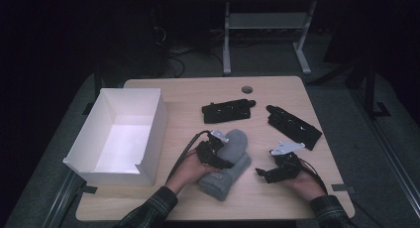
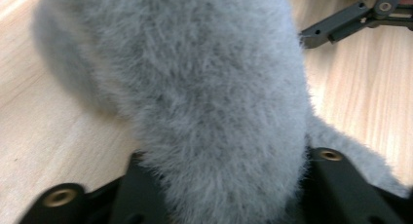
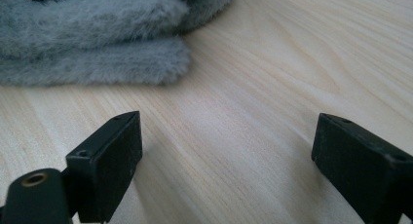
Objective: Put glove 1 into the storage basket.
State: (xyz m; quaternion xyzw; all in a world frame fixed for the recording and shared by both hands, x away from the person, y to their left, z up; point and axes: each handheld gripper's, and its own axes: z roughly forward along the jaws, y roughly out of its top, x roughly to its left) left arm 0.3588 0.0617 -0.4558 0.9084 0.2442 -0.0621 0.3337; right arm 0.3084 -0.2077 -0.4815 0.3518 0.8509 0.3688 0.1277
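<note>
A grey fluffy mitten (image 1: 233, 163) lies at the front middle of the wooden table (image 1: 188, 94). My left gripper (image 1: 222, 157) reaches in from the mitten's left side. In the left gripper view the mitten (image 2: 204, 97) bulges up between both black jaws, which press into its fur. My right gripper (image 1: 261, 172) rests to the right of the mitten, apart from it. In the right gripper view its jaws (image 3: 226, 146) stand wide over bare wood, with the mitten (image 3: 87, 39) lying farther ahead at the upper left.
An open white box (image 1: 148, 134) stands at the left of the table. Two flat black holders lie behind the mitten, one in the middle (image 1: 228, 110) and one to the right (image 1: 293, 126). A round grommet (image 1: 247, 89) sits near the far edge.
</note>
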